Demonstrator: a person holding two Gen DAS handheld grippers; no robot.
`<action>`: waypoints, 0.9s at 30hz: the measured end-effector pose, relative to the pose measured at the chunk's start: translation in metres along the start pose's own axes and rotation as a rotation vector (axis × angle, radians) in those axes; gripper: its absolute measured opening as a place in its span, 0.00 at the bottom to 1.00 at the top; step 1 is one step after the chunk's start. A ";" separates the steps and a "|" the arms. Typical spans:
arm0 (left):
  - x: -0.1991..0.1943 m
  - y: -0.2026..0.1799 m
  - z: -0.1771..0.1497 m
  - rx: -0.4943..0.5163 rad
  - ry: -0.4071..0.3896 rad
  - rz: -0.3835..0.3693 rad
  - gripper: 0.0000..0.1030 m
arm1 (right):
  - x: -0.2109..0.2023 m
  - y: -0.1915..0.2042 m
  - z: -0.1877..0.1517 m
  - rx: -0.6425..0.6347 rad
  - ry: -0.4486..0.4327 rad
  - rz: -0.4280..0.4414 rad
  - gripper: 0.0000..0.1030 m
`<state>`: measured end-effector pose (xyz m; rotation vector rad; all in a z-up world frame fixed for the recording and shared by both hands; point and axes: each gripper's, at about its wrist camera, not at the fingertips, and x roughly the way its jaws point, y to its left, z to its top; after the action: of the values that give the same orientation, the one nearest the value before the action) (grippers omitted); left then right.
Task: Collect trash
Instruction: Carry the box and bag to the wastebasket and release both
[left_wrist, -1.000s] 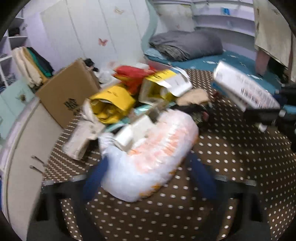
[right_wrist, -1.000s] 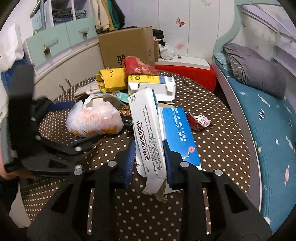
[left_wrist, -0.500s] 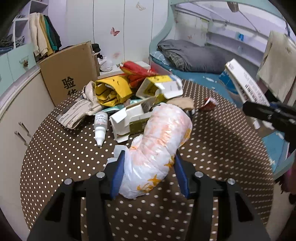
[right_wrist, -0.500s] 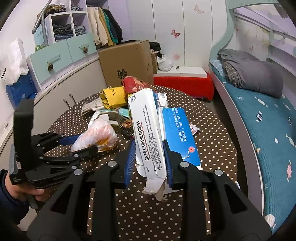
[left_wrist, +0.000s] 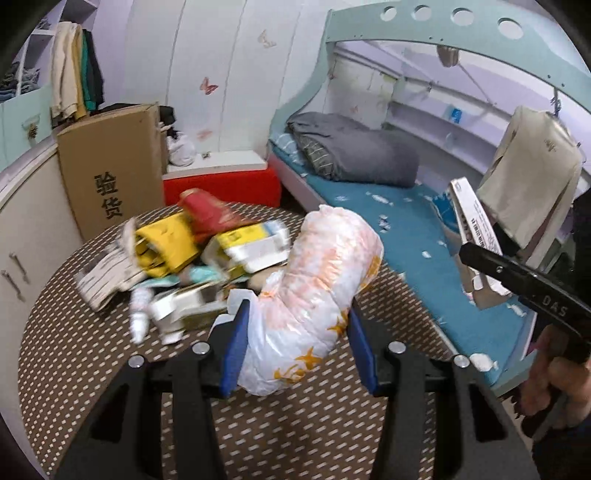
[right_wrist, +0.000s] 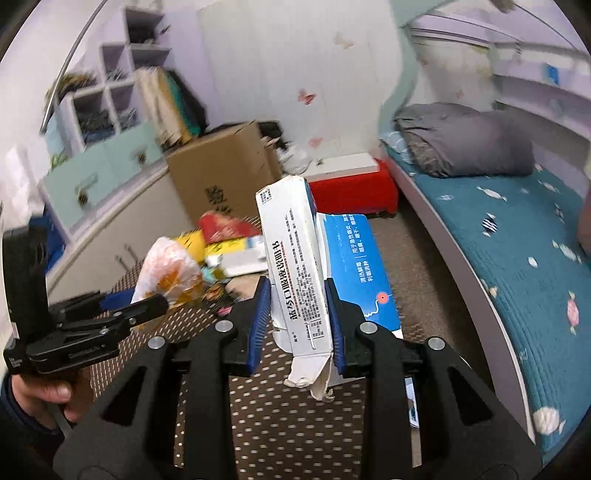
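Left gripper (left_wrist: 295, 343) jaws grip a bulging white plastic bag (left_wrist: 314, 295) with orange print, lower centre, above the dotted table (left_wrist: 74, 354). Right gripper (right_wrist: 297, 314) jaws clamp a torn blue-and-white carton (right_wrist: 295, 266), centre frame.

The left gripper (left_wrist: 295, 347) held a white and orange plastic bag (left_wrist: 314, 291) between its blue pads, clear of the dotted table (left_wrist: 92, 369). Far left on the table lay a heap of boxes and wrappers (left_wrist: 192, 258). At right, the right gripper (left_wrist: 517, 280) held a torn white carton (left_wrist: 472, 218) above the blue bed (left_wrist: 413, 225).
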<state>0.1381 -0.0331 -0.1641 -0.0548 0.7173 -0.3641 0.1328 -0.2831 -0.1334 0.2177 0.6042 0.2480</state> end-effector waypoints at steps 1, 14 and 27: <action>0.002 -0.006 0.005 0.002 -0.001 -0.015 0.48 | -0.004 -0.010 0.001 0.026 -0.009 -0.006 0.28; 0.062 -0.122 0.049 0.088 0.024 -0.183 0.48 | -0.031 -0.137 0.000 0.287 -0.055 -0.117 0.28; 0.169 -0.203 0.050 0.072 0.190 -0.252 0.48 | 0.046 -0.256 -0.056 0.560 0.134 -0.150 0.28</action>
<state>0.2255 -0.2854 -0.1983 -0.0427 0.8875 -0.6426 0.1788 -0.5050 -0.2727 0.6967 0.8117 -0.0583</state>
